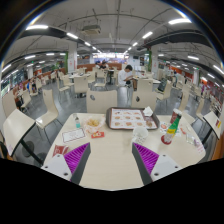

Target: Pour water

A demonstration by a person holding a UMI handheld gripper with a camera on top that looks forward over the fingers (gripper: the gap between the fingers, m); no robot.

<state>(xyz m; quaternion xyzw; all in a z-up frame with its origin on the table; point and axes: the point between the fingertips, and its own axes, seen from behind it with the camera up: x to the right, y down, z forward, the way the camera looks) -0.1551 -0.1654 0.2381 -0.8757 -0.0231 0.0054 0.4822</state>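
Gripper (113, 160) sits high and back from the counter (110, 165), fingers spread wide, nothing between them. Purple pads (146, 157) face each other across bare counter at the lower middle of the frame.

I read this as the approach stage: nothing grasped, no pour started.

Task items are on the right side of the frame, beyond the right finger. A bottle with a green cap and red label (170, 133) stands upright near the counter's right edge. Just left of it is a small white cup-like thing (149, 116), too small for me to be sure. My guess is bottle as source, cup as target, kept close together so the pour move is short.

Centre of the frame, beyond the fingers: a flat tray (127, 119) with pale round pieces on it. Left of centre: a small clear bottle (76, 122), a white card or paper (73, 135) and a small snack-like item (96, 131). A red packet (58, 150) lies just outside the left finger.

The wide spread makes sense, since the gap has to clear the bottle's body. The next move likely needs a swing right and forward, then a close around the bottle's middle, below the cap. Risk: the bottle is near the edge, and a nudge could tip it off.

Background is a canteen hall with tables, chairs and a person seated far off.
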